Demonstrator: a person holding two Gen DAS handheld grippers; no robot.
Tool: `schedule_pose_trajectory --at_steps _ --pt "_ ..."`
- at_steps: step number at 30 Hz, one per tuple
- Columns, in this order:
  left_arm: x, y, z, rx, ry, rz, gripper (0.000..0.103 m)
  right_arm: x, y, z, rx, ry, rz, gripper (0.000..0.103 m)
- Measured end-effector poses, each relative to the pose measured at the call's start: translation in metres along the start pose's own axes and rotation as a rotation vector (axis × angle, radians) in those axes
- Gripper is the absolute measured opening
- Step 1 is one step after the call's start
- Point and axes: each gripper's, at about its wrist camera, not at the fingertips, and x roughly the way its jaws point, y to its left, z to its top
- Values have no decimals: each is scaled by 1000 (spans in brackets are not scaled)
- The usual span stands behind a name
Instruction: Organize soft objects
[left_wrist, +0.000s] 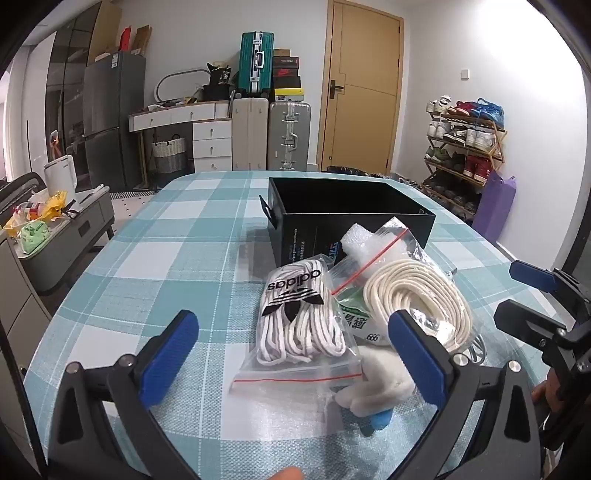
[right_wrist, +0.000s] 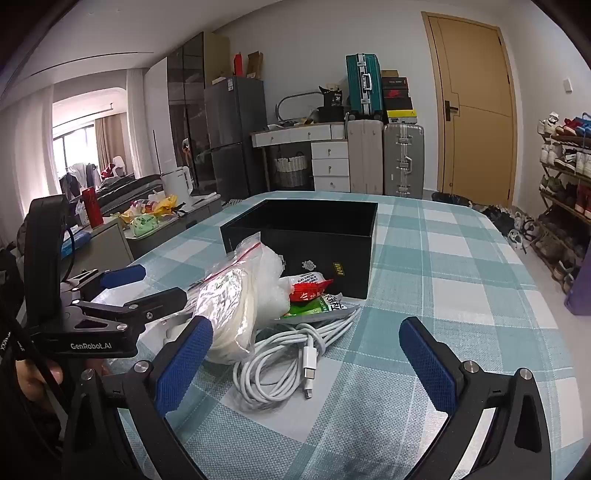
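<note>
Both the left gripper (left_wrist: 293, 354) and the right gripper (right_wrist: 306, 354) hold fingers wide, holding nothing. The soft bagged laces (left_wrist: 301, 317) lie centre frame on the checked worktop (left_wrist: 166, 258), before the open black box (left_wrist: 347, 210); picking seems next.

In the left wrist view the black box (left_wrist: 351, 210) has its lower front hidden behind the zip bags, so the print on that face is cut short, and the green packet (left_wrist: 352, 308) under the bag of cream cord (left_wrist: 417, 299) shows only a corner with partial lettering. The right gripper (left_wrist: 524, 291) is cropped by that view's right edge. In the right wrist view the white cable (right_wrist: 280, 365) runs partly under the green packet (right_wrist: 321, 304), and the shoe rack (right_wrist: 565, 177) is cut off at the right border.
</note>
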Motion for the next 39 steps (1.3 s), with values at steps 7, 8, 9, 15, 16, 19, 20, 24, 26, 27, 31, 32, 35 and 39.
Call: schedule_pose_trajectory --at_steps 7,8,9,15,16,19,20,24,26,27,31,32,35,39 --pt "-3 -2 -1 6 -7 2 103 -1 1 0 -9 -5 -8 103" --pt "-4 -2 -1 6 -8 1 103 -2 1 0 -8 -6 -7 103" --pt "-5 -3 -1 5 -9 1 103 -1 1 0 -7 -4 -7 103" --pt "-4 -4 1 1 -7 -3 103 -4 0 3 -12 -8 -18 103" --pt "-4 -2 1 2 -6 -3 103 -7 0 2 -13 -8 -20 103" --pt "-3 -2 1 3 -5 -2 103 -6 0 3 -15 -5 -21 103" --pt "-4 -2 1 4 -4 0 103 -6 0 4 -14 -3 -22 103" --pt "-4 -1 0 7 -6 3 103 -4 0 3 -13 -2 -30 103" --pt "-4 -1 0 6 -4 2 103 -3 1 3 -14 -3 -30 103" --pt "-4 -2 0 7 -7 5 103 -3 1 2 -15 -5 -32 103" --pt "-4 -3 -1 13 -7 9 103 -4 1 2 -18 -5 -38 103" --pt "-4 -3 -1 14 -8 9 103 -5 1 1 -20 -6 -39 103" --pt "-4 -3 -1 13 -6 11 103 -4 1 2 -18 -2 -40 103" --pt "-4 -3 -1 16 -6 13 103 -3 1 2 -18 0 -41 103"
